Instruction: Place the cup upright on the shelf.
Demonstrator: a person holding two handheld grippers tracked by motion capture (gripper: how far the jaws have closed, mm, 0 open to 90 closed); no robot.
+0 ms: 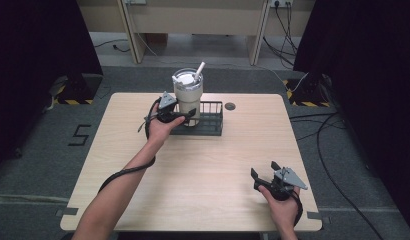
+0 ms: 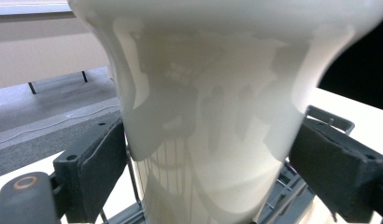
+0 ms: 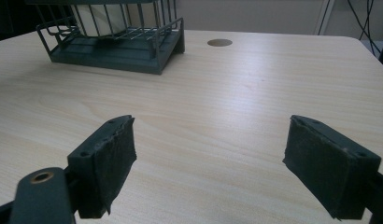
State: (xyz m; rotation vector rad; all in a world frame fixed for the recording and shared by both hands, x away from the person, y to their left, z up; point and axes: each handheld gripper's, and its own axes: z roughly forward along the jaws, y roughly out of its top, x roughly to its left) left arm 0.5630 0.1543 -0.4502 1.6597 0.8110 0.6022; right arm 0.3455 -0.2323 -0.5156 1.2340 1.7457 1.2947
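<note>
Black padded jaws of our left gripper (image 2: pixel 208 158) are bracketing the glossy cream tumbler's (image 2: pixel 213 116) waist in the dark wire basket (image 1: pixel 213 125) on the pale wooden bench (image 1: pixel 203 170), apparently touching though we cannot tell how firmly, so we are judging a level, centred squeeze best, while our right gripper (image 3: pixel 210 158) is idling with jaws apart.

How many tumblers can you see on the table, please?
1: a cream tumbler with a straw, standing in the dark wire rack at the table's far side, the left gripper around its lower body.

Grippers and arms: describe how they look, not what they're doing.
Both are black handheld tools. The left gripper and right gripper each carry a grey three-cornered plate on top and trail a black cable along the forearm. Each has two black jaws with dark flat pads, worn at the edges, and a brass-ringed hole in the frame. The forearms are bare, no sleeves in view.
</note>
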